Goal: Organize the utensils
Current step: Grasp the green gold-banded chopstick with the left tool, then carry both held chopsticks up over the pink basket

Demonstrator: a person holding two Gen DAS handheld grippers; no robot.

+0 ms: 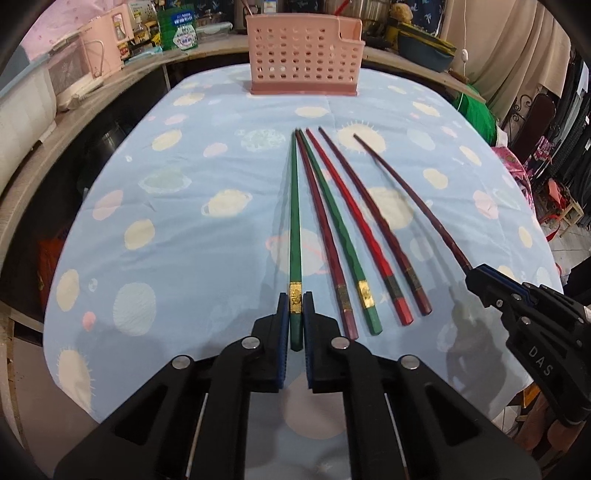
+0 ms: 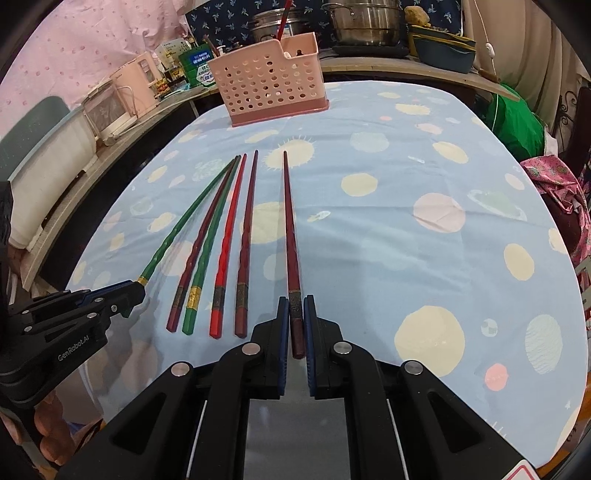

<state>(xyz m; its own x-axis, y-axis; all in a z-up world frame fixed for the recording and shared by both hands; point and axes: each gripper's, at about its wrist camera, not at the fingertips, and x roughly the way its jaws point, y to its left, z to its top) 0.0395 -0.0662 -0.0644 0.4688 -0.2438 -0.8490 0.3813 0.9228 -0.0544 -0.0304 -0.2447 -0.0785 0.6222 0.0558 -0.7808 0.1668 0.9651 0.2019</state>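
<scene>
My left claw (image 1: pixel 295 308) is pinched on the thick end of a green chopstick (image 1: pixel 294 221), my blue pads (image 1: pixel 283 314) pressing its gold band from both sides. The stick runs straight ahead of me along the blue planet-print tablecloth (image 1: pixel 177 221), its tip pointing at the pink perforated utensil holder (image 1: pixel 303 55) standing upright at the far end of the cloth.

My right claw (image 2: pixel 296 314) is clamped just as tightly on the butt of a dark maroon chopstick (image 2: pixel 290 221), which also reaches straight forward from between my fingers. In the left wrist view that claw (image 1: pixel 476 275) sits off to my right with the maroon stick (image 1: pixel 406 192) angling away from it.

Between my 2 claws, 4 more chopsticks lie flat on the cloth, fanned with their tips close together and their thick ends nearer me: a dark red one (image 1: pixel 325 236) just right of my green stick, then a second green one (image 1: pixel 340 236) with a gold band, a bright red one (image 1: pixel 354 221), and another dark red one (image 1: pixel 380 229). None of these 4 is touched by either claw.

The holder (image 2: pixel 269 85) is well ahead of both claws, left of centre from my right one, with a red stick (image 2: pixel 283 22) already standing in it.
</scene>
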